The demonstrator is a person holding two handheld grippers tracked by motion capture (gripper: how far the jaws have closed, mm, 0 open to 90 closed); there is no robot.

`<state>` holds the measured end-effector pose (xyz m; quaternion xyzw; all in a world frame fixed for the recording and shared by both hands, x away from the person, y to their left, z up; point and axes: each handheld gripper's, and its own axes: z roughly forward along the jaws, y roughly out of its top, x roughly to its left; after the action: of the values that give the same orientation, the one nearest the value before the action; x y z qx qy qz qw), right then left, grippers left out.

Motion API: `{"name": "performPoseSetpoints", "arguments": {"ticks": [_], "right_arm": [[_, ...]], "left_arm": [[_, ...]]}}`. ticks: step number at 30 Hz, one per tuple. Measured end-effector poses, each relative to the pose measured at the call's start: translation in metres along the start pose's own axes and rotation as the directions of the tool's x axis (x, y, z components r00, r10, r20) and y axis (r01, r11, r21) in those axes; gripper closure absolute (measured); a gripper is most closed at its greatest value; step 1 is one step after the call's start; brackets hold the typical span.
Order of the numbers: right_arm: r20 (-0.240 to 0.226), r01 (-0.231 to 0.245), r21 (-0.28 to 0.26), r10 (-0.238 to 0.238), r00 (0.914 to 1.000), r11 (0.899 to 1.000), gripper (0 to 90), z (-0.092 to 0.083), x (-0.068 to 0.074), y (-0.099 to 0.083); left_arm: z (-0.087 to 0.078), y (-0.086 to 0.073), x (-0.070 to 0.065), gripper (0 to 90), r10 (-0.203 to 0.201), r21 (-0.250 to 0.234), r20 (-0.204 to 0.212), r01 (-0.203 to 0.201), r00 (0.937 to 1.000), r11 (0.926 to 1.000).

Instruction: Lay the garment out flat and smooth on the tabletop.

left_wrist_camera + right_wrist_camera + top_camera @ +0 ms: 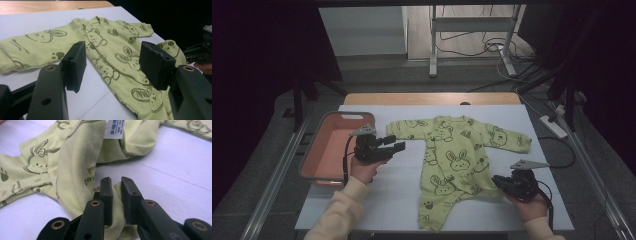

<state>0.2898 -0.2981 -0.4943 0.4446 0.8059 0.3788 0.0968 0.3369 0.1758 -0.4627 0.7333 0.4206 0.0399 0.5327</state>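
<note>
A light green baby romper (pixel 452 150) printed with bears and rabbits lies spread on the white table cover (pixel 387 195), sleeves out to both sides. My left gripper (pixel 398 142) hovers just left of the romper's body, below its left sleeve, jaws open and empty. In the left gripper view the romper (pixel 112 47) lies beyond the open left gripper (pixel 112 65). My right gripper (pixel 496 181) is at the right leg's edge. In the right gripper view the right gripper (pixel 117 192) is shut on a fold of the romper (pixel 75 157), lifting it so the white label (pixel 114 130) shows.
A pink basket (pixel 324 125) stands at the table's left edge, beside my left hand. A wooden strip (pixel 432 98) runs along the far table edge. Beyond the table, cables and a metal stand (pixel 472 30) sit on the floor. In the left gripper view the other gripper (pixel 200 52) sits at right.
</note>
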Motion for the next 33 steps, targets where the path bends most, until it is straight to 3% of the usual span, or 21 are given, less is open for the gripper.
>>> {"name": "performPoseSetpoints", "arguments": {"ticks": [18, 26, 33], "right_arm": [[-0.031, -0.056, -0.002, 0.055, 0.998, 0.998, 78.0, -0.023, 0.006, -0.02], [-0.023, -0.045, 0.05, 0.046, 0.9987, 0.998, 77.5, -0.026, 0.013, -0.028], [-0.063, -0.045, 0.092, 0.051, 0.9967, 0.995, 76.3, -0.026, 0.016, -0.034]], "left_arm": [[0.0, 0.0, 0.0, 39.0, -0.001, 0.004, -0.002, 0.001, 1.0, 1.0], [0.0, 0.0, 0.0, 39.0, -0.002, 0.004, -0.003, 0.002, 1.0, 1.0], [0.0, -0.001, 0.0, 39.0, -0.003, 0.006, -0.005, 0.003, 1.0, 1.0]]}}
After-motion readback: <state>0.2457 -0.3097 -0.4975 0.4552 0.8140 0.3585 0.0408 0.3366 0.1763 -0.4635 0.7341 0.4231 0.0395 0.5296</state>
